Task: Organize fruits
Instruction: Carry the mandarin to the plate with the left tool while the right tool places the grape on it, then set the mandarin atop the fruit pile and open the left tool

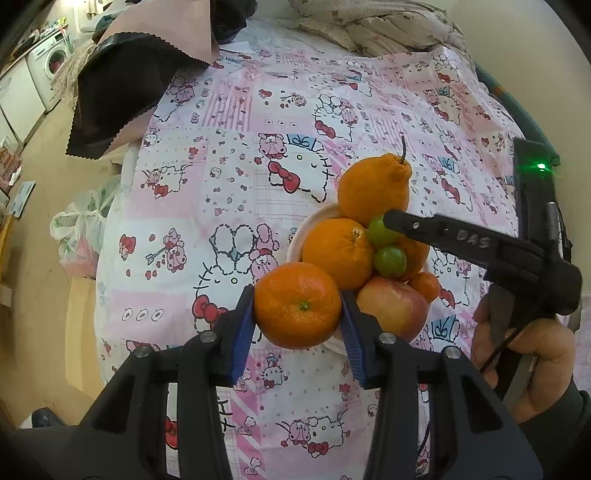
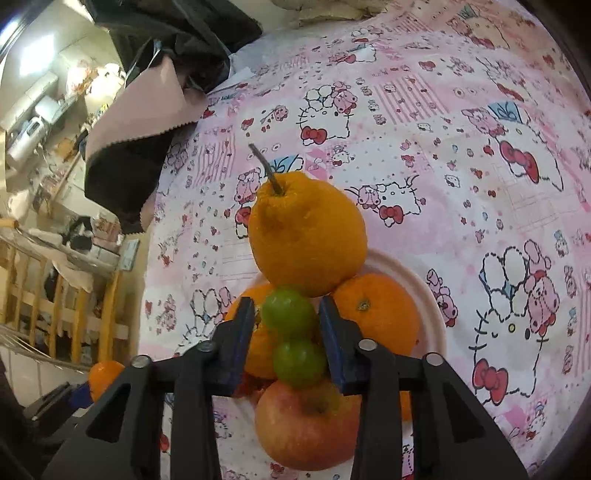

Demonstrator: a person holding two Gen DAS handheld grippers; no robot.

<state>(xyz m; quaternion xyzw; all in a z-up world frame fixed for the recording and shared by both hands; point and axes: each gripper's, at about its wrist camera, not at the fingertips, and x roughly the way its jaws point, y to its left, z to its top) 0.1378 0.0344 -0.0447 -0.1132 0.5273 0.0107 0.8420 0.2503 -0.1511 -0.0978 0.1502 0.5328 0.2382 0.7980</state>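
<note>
My left gripper (image 1: 297, 308) is shut on a round tangerine (image 1: 297, 305) and holds it just in front of a white plate (image 1: 300, 236) piled with fruit. On the plate are a stemmed knobby orange (image 1: 375, 188), a round orange (image 1: 338, 253), two green fruits (image 1: 389, 261) and an apple (image 1: 393, 308). My right gripper (image 2: 287, 319) is over the pile. Its pads sit on either side of a green fruit (image 2: 288, 314), with a small gap at the left pad. A second green fruit (image 2: 298, 363) and the apple (image 2: 306, 428) lie below it.
The plate (image 2: 432, 306) stands on a pink cartoon-print cloth (image 1: 258, 155). A dark cloth (image 1: 122, 92) hangs off the far left corner. A plastic bag (image 1: 79, 229) lies on the floor to the left. Bedding (image 1: 369, 26) is heaped at the far edge.
</note>
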